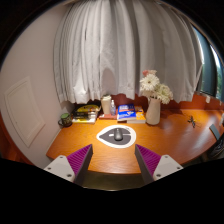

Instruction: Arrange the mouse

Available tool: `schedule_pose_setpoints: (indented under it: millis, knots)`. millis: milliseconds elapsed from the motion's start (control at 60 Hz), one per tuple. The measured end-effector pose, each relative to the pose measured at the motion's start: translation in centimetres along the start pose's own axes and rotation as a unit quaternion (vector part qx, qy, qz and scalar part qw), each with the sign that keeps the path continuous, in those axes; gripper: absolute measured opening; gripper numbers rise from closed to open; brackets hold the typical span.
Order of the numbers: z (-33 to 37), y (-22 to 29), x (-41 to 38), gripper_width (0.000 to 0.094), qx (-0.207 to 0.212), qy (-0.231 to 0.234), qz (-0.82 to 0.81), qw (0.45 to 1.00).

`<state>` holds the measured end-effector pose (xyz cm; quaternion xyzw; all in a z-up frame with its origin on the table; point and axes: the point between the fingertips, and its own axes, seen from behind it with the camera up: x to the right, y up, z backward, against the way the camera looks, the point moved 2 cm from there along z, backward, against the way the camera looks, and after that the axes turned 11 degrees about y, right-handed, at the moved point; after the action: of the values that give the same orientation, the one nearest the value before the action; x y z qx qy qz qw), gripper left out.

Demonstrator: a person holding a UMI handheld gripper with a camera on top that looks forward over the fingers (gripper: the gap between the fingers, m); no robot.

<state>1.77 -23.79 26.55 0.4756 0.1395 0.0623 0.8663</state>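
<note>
Orange tabletop [160, 140] carries a dark mouse [117, 134] on a white mat [116, 139], lying just ahead of the gripper [114, 159], whose fingers are spread wide with nothing between them. Far right of the mouse stands a vase of flowers [152, 100]; books [125, 113] and a stack of boxes [87, 111] sit behind, before white curtains [120, 50].

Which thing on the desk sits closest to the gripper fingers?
The mouse on its white pad, just ahead of the open gripper. The vase of flowers, books and snack packs all lie farther back.
</note>
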Motion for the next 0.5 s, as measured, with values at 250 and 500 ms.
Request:
schedule_pose_setpoints:
  millis: [250, 500]
  knots:
    - [2.2, 0.5, -0.1, 0.0846, 0.014, 0.002, 0.002, 1.000]
    - [2.3, 0.3, -0.6, 0.0846, 0.013, 0.007, 0.004, 1.000]
